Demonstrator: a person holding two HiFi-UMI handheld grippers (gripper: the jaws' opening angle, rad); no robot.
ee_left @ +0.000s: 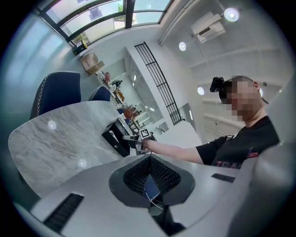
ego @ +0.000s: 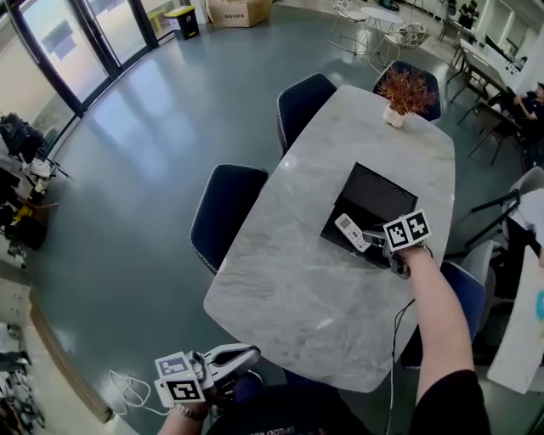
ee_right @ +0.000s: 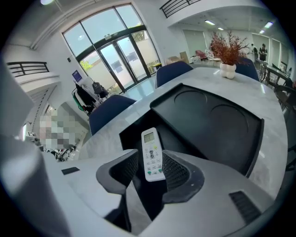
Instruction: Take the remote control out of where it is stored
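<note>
While you are holding your right gripper (ego: 371, 238) at three o'clock over the grey marble table (ego: 289, 280), its jaws are standing apart around the white remote control (ego: 351, 232). The remote is lying at the near edge of the open black rectangular box (ego: 382, 200). Your left gripper (ego: 253, 355) is hovering at seven o'clock with its jaws together.

At far end of grey marble table (ego: 289, 263), small white pot (ego: 393, 117) with reddish dry plant (ego: 407, 87). Along left side, two dark blue chairs (ego: 225, 208). Far left, glass doors (ego: 64, 47) and cardboard box (ego: 239, 12).
</note>
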